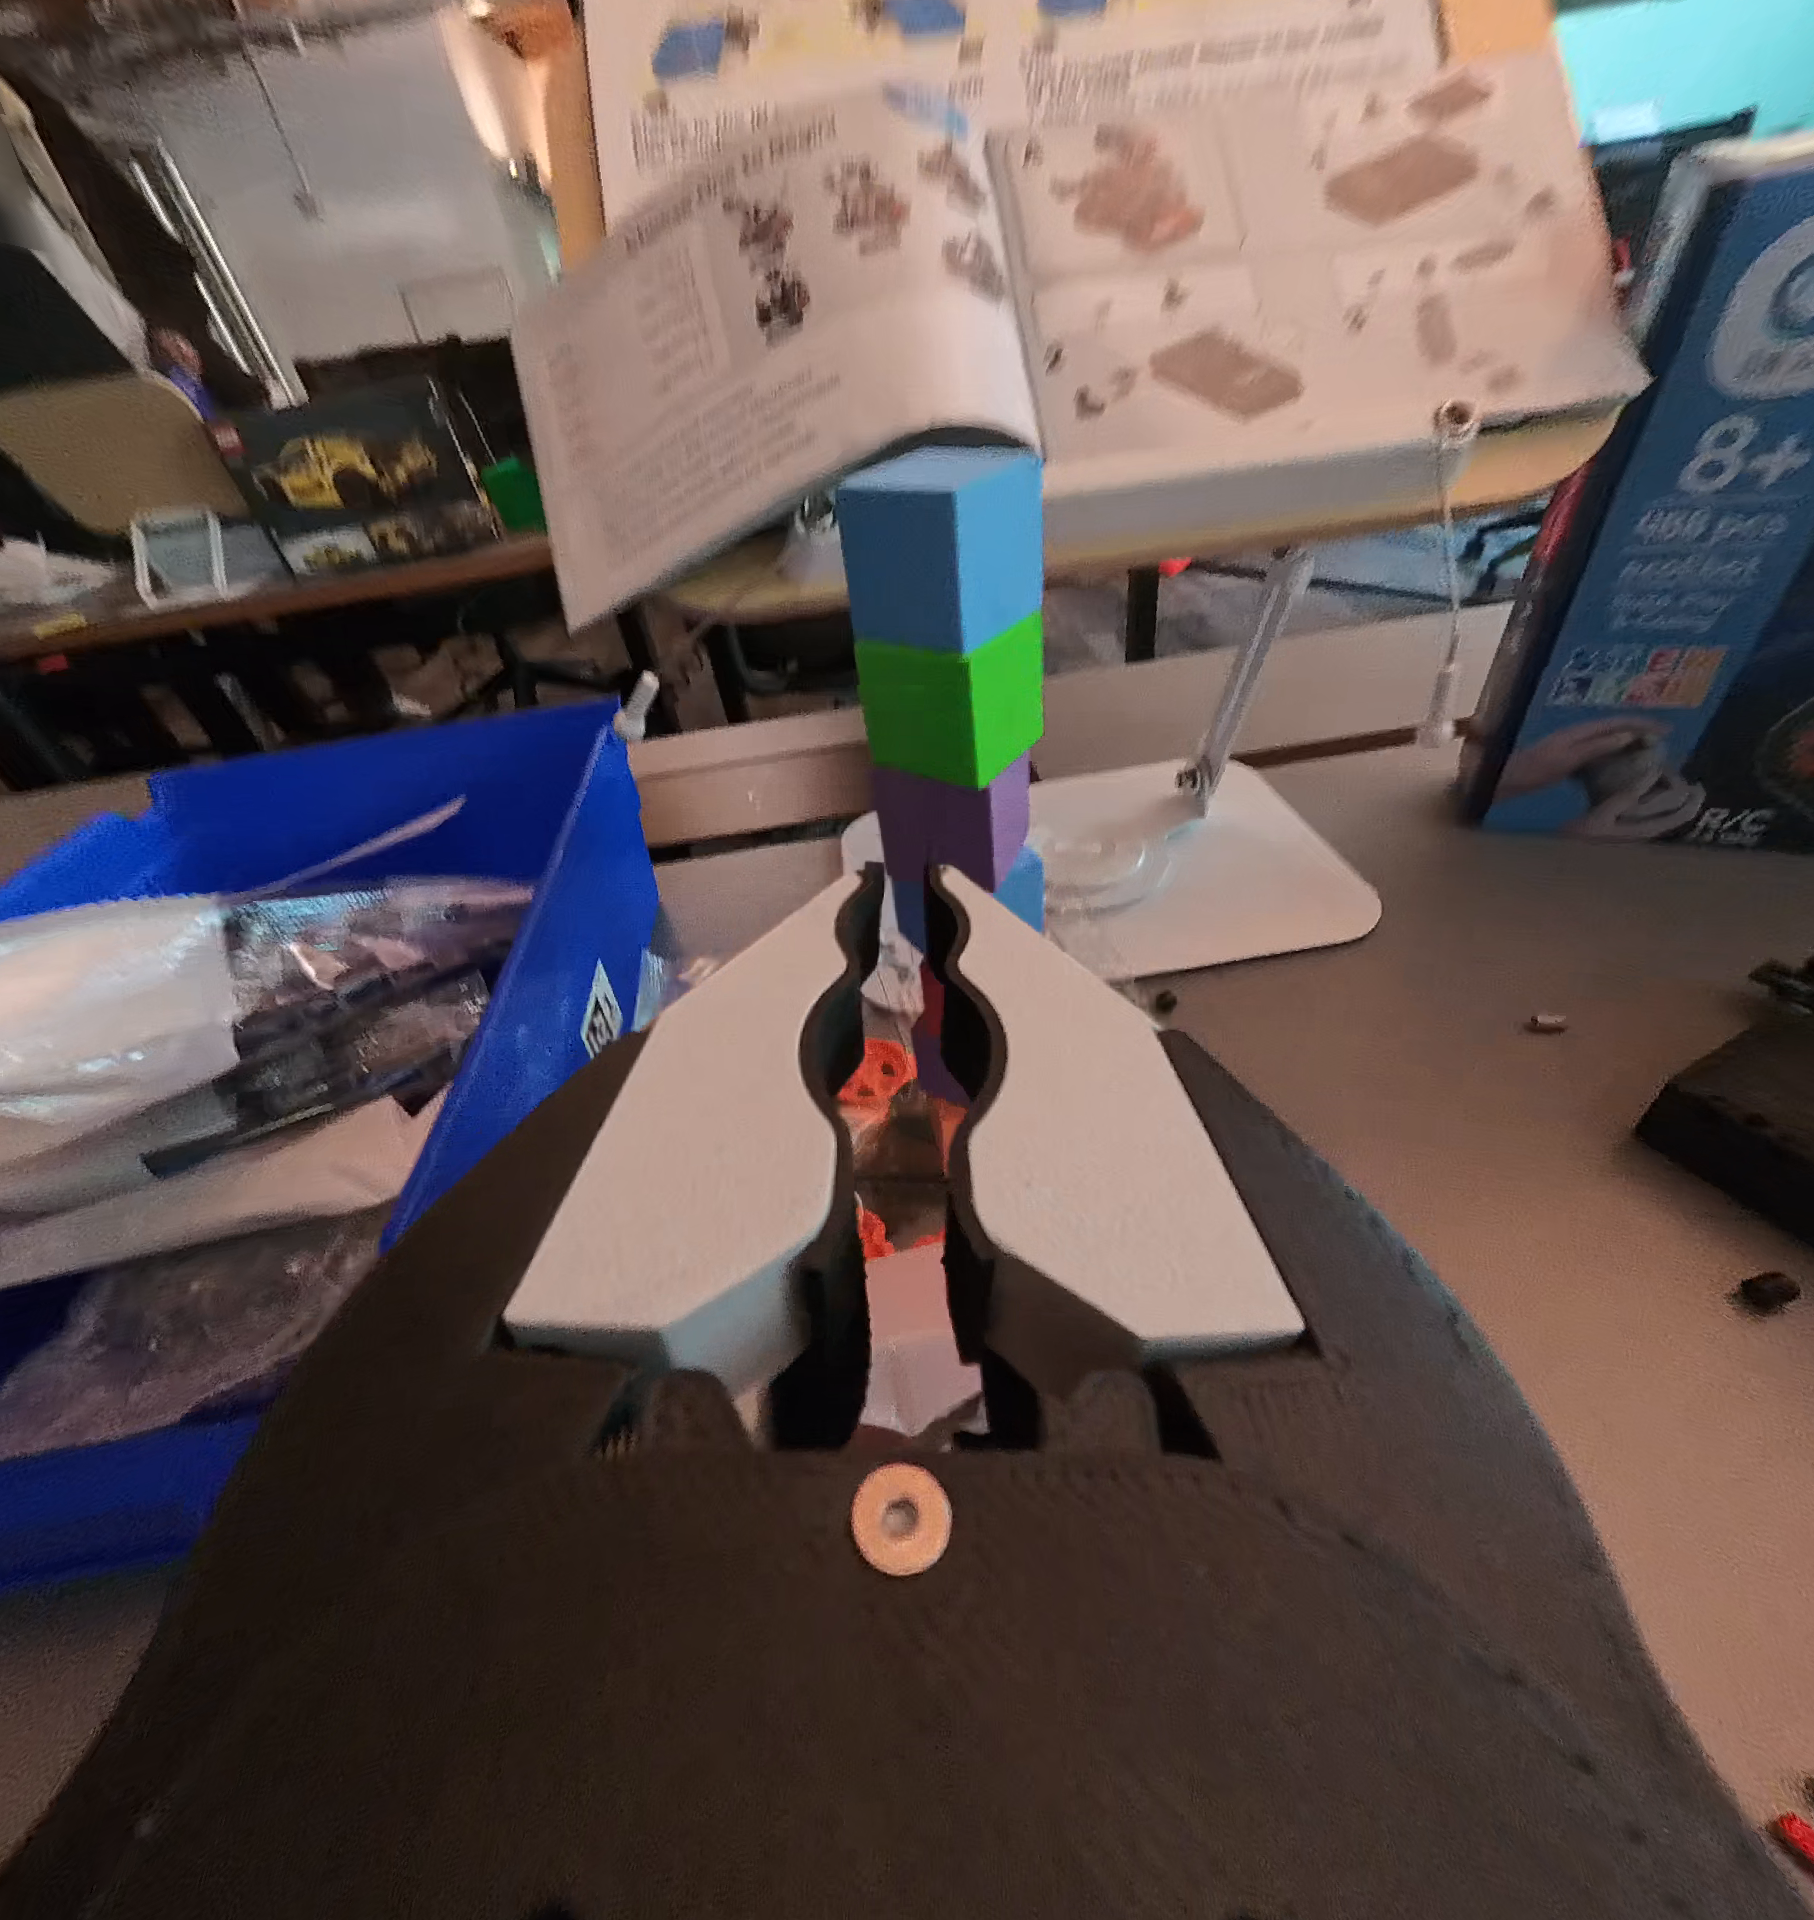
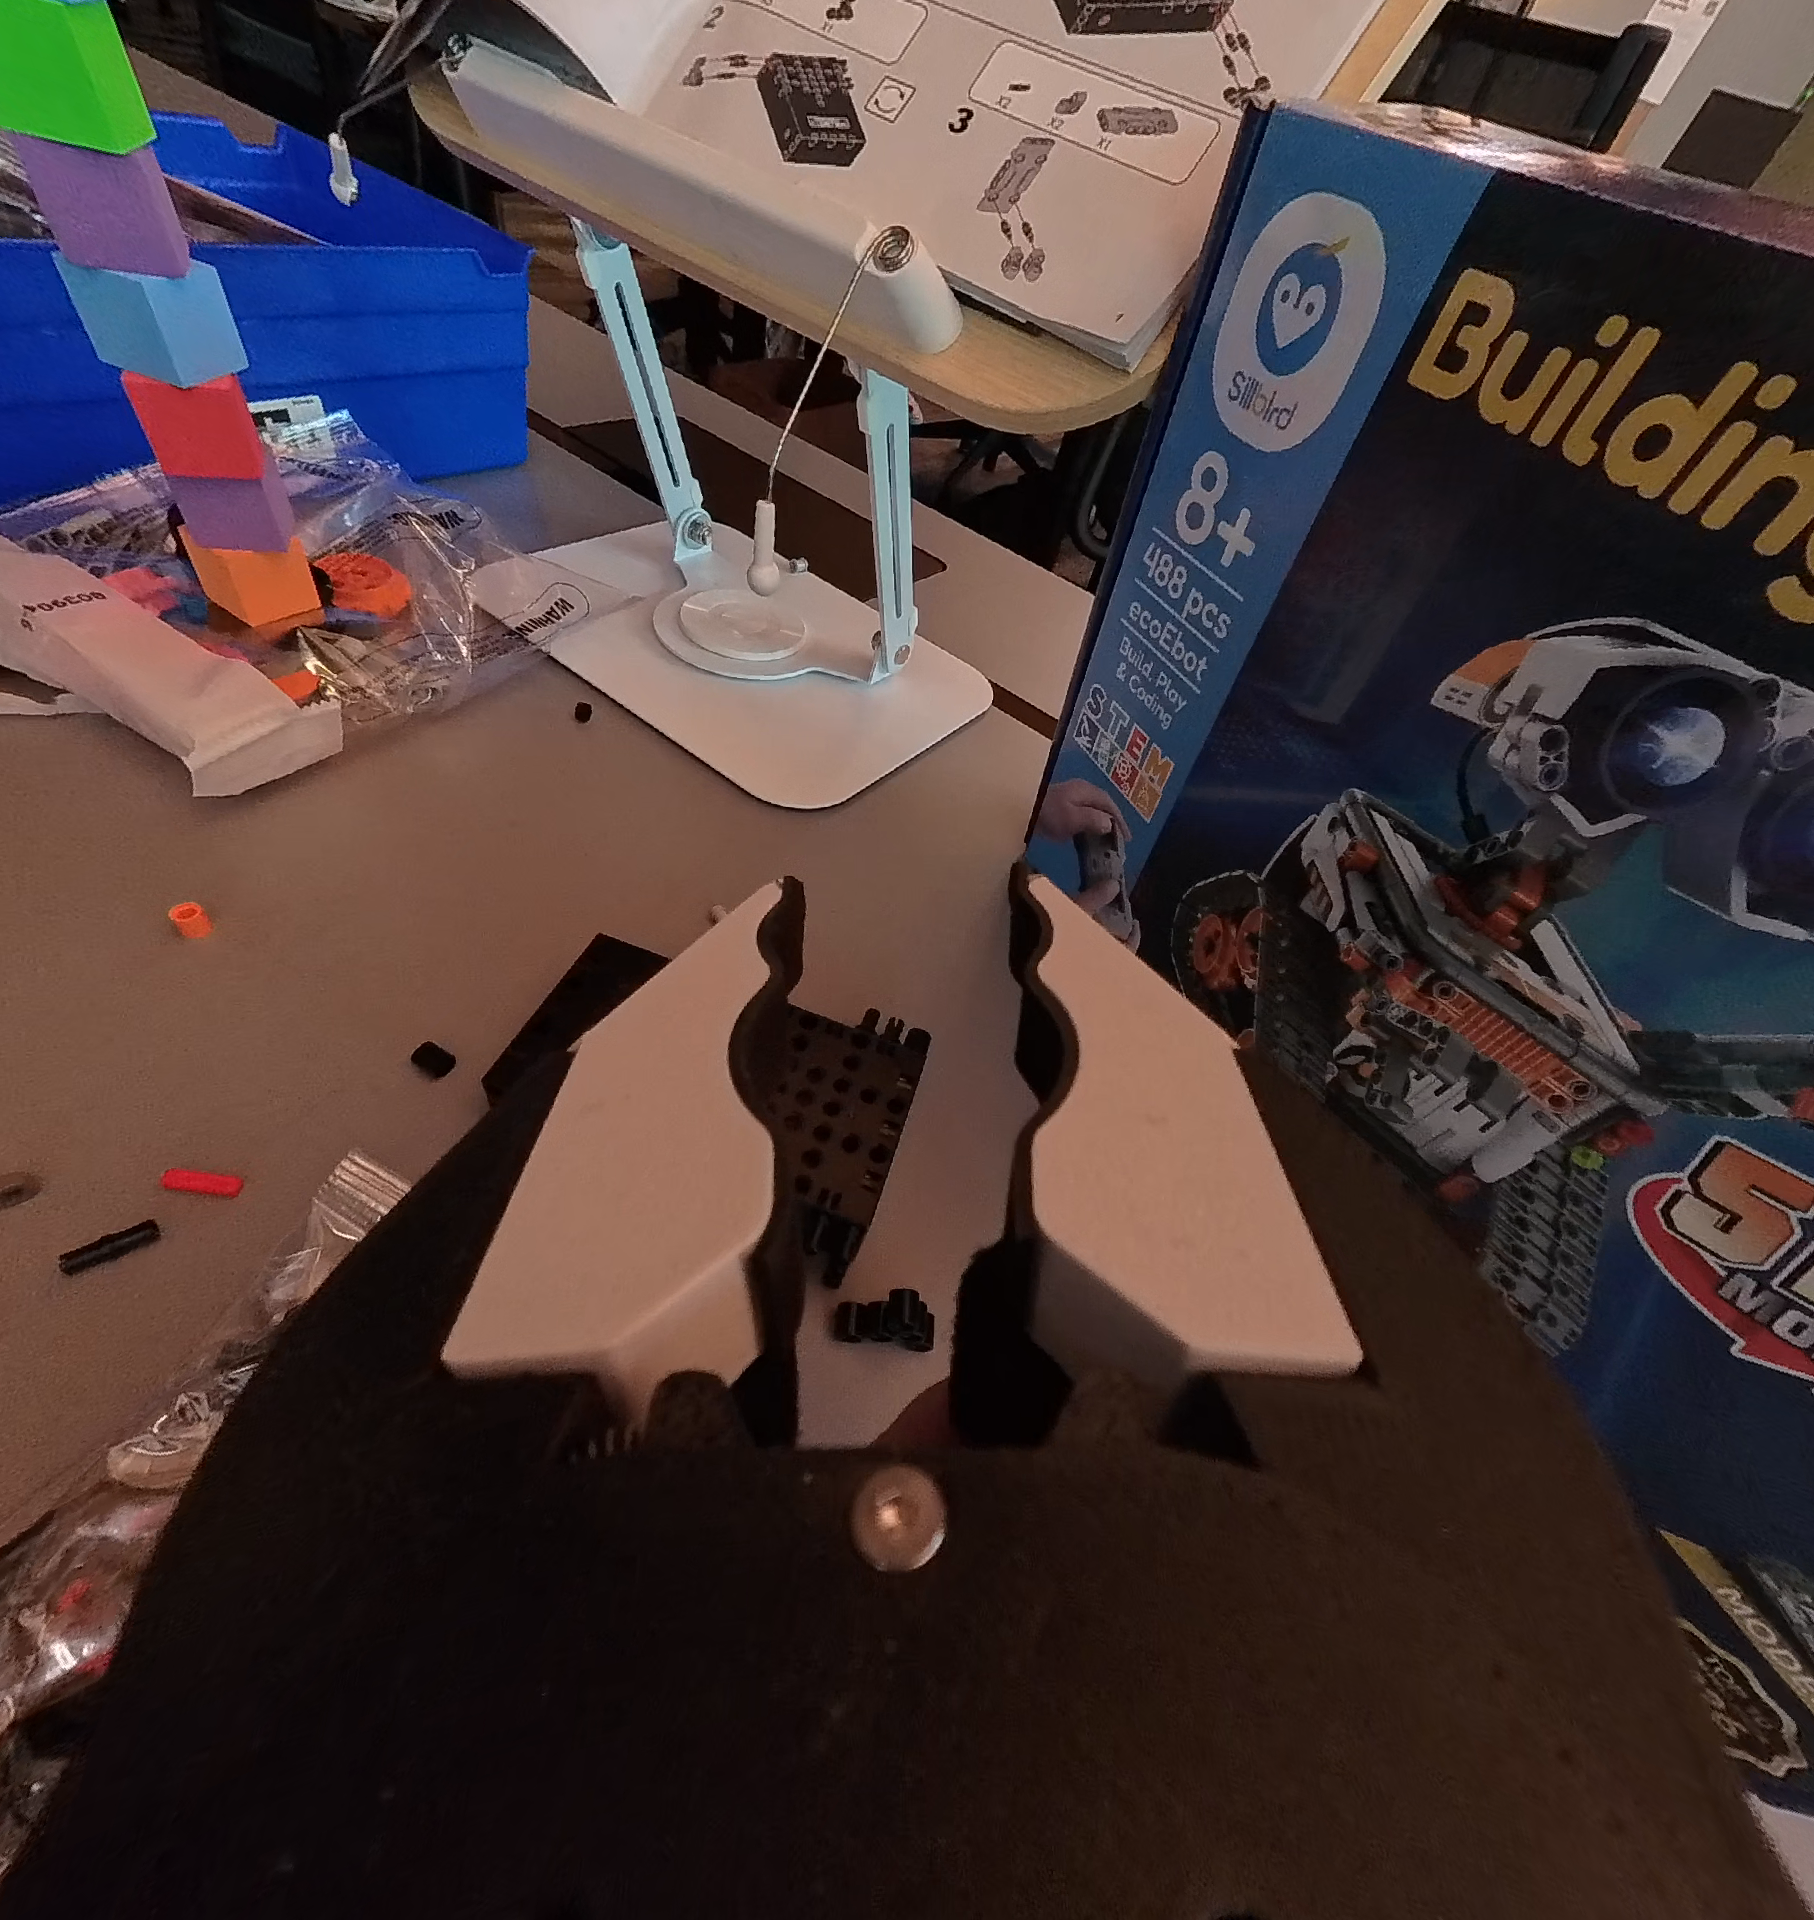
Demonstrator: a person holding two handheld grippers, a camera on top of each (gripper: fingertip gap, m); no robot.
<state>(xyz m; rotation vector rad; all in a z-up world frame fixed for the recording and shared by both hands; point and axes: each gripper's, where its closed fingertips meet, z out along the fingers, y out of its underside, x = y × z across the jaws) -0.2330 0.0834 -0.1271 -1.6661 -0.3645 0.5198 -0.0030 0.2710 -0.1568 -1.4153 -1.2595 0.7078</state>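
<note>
A leaning tower of coloured blocks (image 1: 944,644) stands straight ahead of my left gripper (image 1: 905,878), blue on top, then green and purple. The left jaws are shut to a thin slit with nothing held, and the tower's lower blocks show through it. In the right wrist view the tower (image 2: 165,312) stands far left on a clear plastic bag (image 2: 435,561) of orange parts. My right gripper (image 2: 905,888) is open and empty. It hovers over a black perforated plate (image 2: 851,1122) and a small black connector (image 2: 887,1322) on the table.
A blue bin (image 1: 529,831) holding bagged parts is at the left. A white book stand (image 2: 778,665) carries an open instruction booklet (image 1: 1090,260). A tall toy box (image 2: 1505,727) stands at the right. Small loose parts (image 2: 188,920) lie on the grey table (image 2: 363,883). Some 30 centimeters of space lies between my two pairs of fingers. Between my right fingertips and the black perforated plate (image 2: 851,1122) there is roughly 9 centimeters. The left gripper is farther from the small black connector (image 2: 887,1322), some 35 centimeters, than the right, some 11 centimeters.
</note>
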